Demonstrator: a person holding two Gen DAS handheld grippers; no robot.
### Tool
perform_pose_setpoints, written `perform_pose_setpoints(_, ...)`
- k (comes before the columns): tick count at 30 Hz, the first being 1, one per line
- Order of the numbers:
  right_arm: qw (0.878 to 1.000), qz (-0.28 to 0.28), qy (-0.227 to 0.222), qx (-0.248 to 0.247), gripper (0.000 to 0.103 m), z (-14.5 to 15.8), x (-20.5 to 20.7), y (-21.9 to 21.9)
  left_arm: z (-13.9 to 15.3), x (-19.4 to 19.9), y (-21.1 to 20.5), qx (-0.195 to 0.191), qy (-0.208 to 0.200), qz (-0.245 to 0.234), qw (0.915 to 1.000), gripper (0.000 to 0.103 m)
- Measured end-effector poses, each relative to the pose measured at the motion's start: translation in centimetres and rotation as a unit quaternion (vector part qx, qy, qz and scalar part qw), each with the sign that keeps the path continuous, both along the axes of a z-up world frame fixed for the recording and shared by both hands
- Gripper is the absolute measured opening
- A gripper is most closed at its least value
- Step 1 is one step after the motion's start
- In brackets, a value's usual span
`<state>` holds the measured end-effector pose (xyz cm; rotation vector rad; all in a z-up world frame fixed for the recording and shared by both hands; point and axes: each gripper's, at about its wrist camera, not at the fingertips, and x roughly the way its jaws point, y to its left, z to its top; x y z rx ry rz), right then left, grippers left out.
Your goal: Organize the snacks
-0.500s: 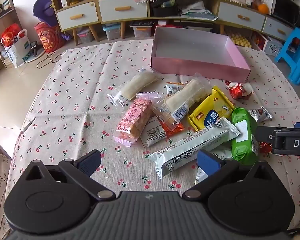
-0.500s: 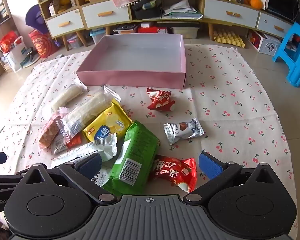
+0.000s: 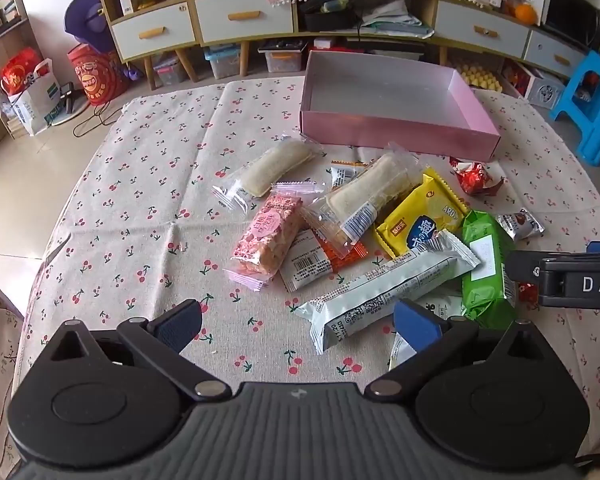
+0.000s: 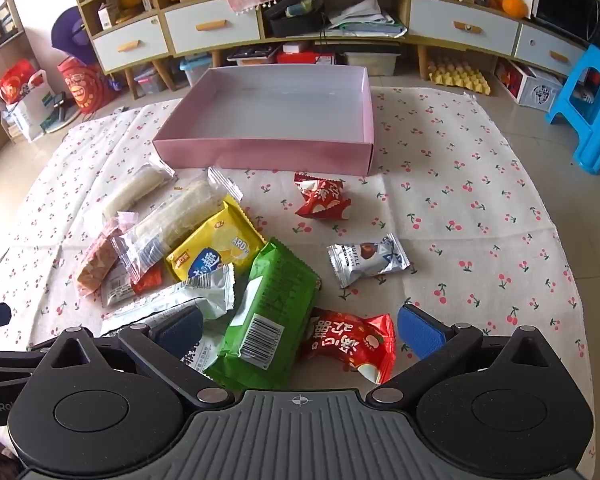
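Observation:
An empty pink box (image 3: 396, 132) (image 4: 268, 152) stands at the far side of the cherry-print cloth. Several snacks lie in a loose pile before it: a yellow packet (image 3: 420, 216) (image 4: 216, 248), a green packet (image 3: 486, 268) (image 4: 272, 312), a long white bar (image 3: 384, 292), a pink bar (image 3: 268, 236), two clear rice-cake packs (image 3: 272, 168) (image 3: 368, 200), red candies (image 4: 324, 198) (image 4: 352, 340) and a silver truffle (image 4: 366, 262). My left gripper (image 3: 298, 322) is open just short of the white bar. My right gripper (image 4: 300, 328) is open, with the green packet and a red candy between its fingers.
The right gripper's body (image 3: 568, 278) reaches into the left wrist view from the right. Beyond the table stand a low cabinet with drawers (image 4: 460, 24), a blue stool (image 4: 592, 108) and red bags (image 3: 96, 76) on the floor.
Both grippers have stayed nearly still; the views are almost the same as half a second ago. No snack has moved.

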<state>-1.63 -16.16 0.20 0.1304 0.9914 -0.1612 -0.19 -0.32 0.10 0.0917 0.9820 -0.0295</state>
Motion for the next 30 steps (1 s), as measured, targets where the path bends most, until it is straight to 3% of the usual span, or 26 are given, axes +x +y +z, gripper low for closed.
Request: perform_pose_setpoints(30,1.0,0.002,0.004,-0.006,0.103,-0.18,-0.02,0.23,-0.45,0.11,0.15,-0.004,0.017,0.001,0.9999,0.103)
